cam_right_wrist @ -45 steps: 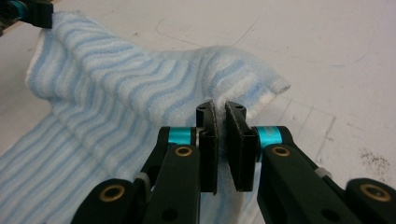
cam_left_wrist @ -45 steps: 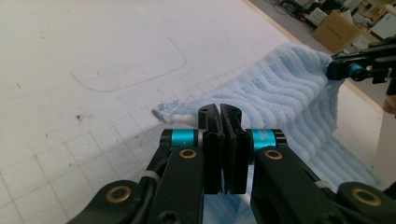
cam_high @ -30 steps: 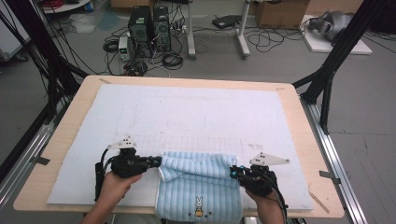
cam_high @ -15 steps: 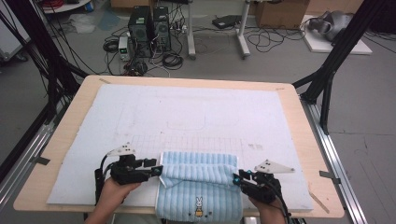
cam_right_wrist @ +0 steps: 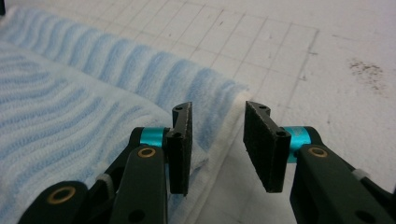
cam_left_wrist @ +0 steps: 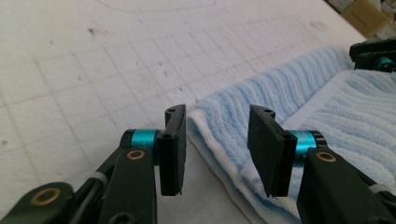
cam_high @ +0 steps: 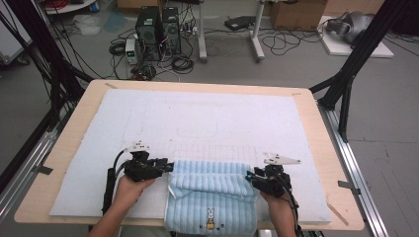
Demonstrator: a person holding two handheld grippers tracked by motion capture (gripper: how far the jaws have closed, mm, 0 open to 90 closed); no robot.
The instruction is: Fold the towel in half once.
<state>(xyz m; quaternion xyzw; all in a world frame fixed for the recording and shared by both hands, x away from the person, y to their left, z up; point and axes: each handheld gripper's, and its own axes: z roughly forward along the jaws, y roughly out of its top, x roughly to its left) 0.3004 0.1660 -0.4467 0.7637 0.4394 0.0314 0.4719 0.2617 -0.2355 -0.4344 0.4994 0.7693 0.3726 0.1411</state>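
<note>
A pale wooden table (cam_high: 316, 128) stands on a grey floor (cam_high: 395, 123), and a white mat (cam_high: 197, 118) printed with a faint grid and outlines covers nearly all of its top. Black frame struts (cam_high: 356, 54) rise at both sides. Beyond the far edge, two computer towers (cam_high: 160, 24) sit among loose cables (cam_high: 291, 42), with cardboard boxes (cam_high: 296, 12) and a white stand's legs (cam_high: 230, 37) further back. No containers can be seen on the table.

A light blue striped towel (cam_high: 212, 197) lies at the near middle of the mat, its far edge folded back over itself into a doubled band, its near end hanging over the table's front edge. A small rabbit figure (cam_high: 211, 217) is stitched near that end.

The left gripper (cam_high: 165, 167) is held at the towel's left fold corner, and the right gripper (cam_high: 249, 177) at the right fold corner, each in a hand (cam_high: 129, 190) coming from the near side. In the left gripper view the jaws are parted, straddling the towel's white-hemmed edge (cam_left_wrist: 219, 140) without pinching it. In the right gripper view the jaws are likewise spread, with the towel's hemmed corner (cam_right_wrist: 224, 121) between them and nothing grasped.
</note>
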